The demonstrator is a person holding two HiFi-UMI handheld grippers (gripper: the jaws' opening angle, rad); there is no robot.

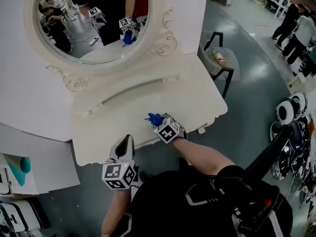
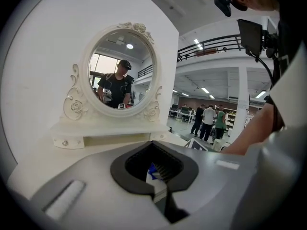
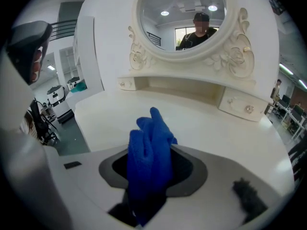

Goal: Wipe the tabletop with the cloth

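A blue cloth is bunched in my right gripper, which is shut on it just above the front part of the white tabletop. In the right gripper view the cloth sticks up from between the jaws, with the tabletop stretching beyond it to the mirror shelf. My left gripper hangs at the table's front edge, left of the right one, with its jaws together and nothing in them. In the left gripper view that gripper points at the mirror, and a bit of blue shows through its slot.
An oval mirror in a carved white frame rises behind the tabletop, over a low shelf. A small round side table stands to the right. Gear lies on the floor at right, and a white board at left.
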